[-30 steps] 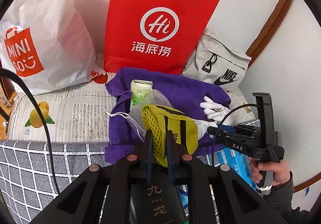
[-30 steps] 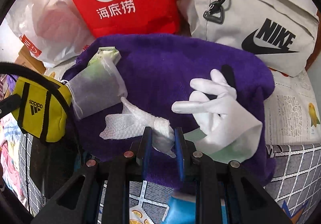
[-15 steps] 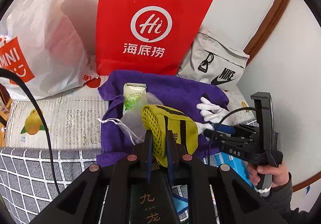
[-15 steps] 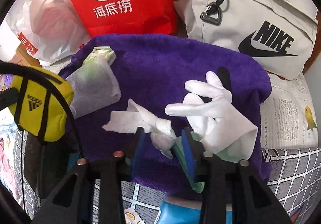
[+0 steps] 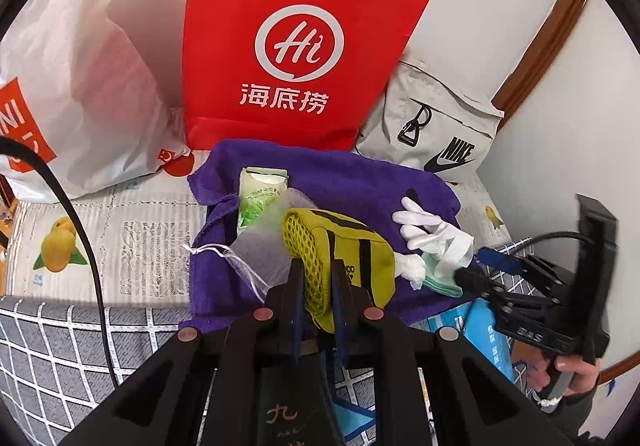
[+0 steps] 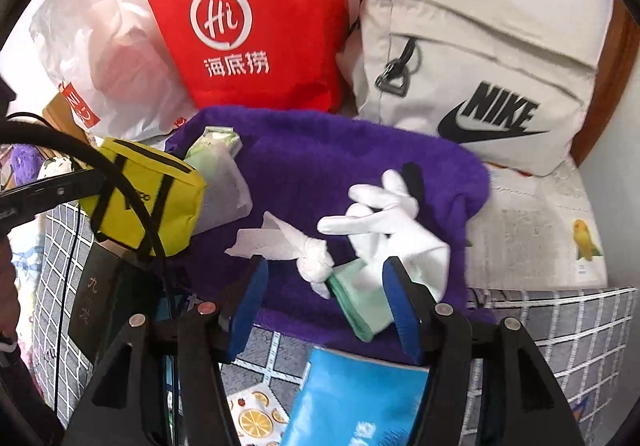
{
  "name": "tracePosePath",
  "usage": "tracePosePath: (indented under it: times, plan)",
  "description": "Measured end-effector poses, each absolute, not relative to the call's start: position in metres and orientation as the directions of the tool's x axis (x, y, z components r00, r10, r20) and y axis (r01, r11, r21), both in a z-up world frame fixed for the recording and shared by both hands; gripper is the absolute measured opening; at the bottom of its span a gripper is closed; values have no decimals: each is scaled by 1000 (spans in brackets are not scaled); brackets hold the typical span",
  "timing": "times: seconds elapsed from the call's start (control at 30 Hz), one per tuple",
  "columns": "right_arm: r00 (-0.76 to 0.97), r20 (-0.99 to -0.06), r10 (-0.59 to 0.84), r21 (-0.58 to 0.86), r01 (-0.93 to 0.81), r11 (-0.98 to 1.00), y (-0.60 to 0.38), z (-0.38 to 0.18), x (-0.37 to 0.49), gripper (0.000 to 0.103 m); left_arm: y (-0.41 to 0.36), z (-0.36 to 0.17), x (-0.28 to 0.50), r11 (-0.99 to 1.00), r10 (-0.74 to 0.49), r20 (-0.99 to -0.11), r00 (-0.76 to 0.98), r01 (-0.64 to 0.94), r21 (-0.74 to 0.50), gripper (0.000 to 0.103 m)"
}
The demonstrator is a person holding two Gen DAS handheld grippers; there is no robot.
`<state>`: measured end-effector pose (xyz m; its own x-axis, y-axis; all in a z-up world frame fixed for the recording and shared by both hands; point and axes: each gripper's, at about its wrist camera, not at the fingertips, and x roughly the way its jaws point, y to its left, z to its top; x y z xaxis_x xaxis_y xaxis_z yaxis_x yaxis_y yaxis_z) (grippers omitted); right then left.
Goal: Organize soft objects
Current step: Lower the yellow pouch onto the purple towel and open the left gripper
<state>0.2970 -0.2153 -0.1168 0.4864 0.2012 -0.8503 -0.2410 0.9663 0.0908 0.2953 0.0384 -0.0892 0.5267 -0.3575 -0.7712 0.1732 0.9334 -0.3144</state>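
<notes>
A yellow pouch point(image 5: 340, 258) is clamped by its mesh end between the nearly closed jaws of the left gripper point(image 5: 316, 286) and is held above the near left part of the purple towel point(image 5: 344, 174), over a mesh drawstring bag point(image 5: 260, 246). The jaws of the right gripper point(image 6: 324, 286) are opening; a knotted white tissue point(image 6: 308, 254) lies between them on the towel's near edge, apparently released and not pressed. A white glove point(image 6: 384, 222) and a green cloth point(image 6: 360, 298) lie just beside it. The step in hand seems to be the setting down of items on the towel. Next, a free spot for the pouch is called for, and a careful release there.
</notes>
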Motion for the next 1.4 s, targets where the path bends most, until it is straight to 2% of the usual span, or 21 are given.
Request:
tracePosePath:
  times: [0.37,0.77,1.1,1.23,1.3,1.37,1.4]
  plan:
    - [557,-812,176,58,-222,973,-223,-91,267,60,7,-89,327,941,-339,-788,514,187,-282,13]
    - [568,-804,176,85,-183,979,-239,-85,252,60,-23,-122,362,932,-363,-819,444,193,-308,13]
    - [604,-778,171,83,-171,982,-246,-71,241,61,-27,-139,384,946,-321,-855,407,174,-273,14]
    - [619,-766,175,84,-174,981,-247,-63,237,61,-28,-141,387,952,-303,-866,397,170,-255,18]
    - [627,-759,175,81,-175,981,-247,-59,234,65,-30,-141,387,957,-285,-873,395,169,-236,25]
    - [634,-753,175,79,-177,981,-246,-55,232,66,-34,-141,385,960,-271,-881,389,179,-216,41]
    - [640,-748,176,76,-181,981,-246,-53,230,66,-34,-141,385,961,-263,-881,393,183,-205,44]
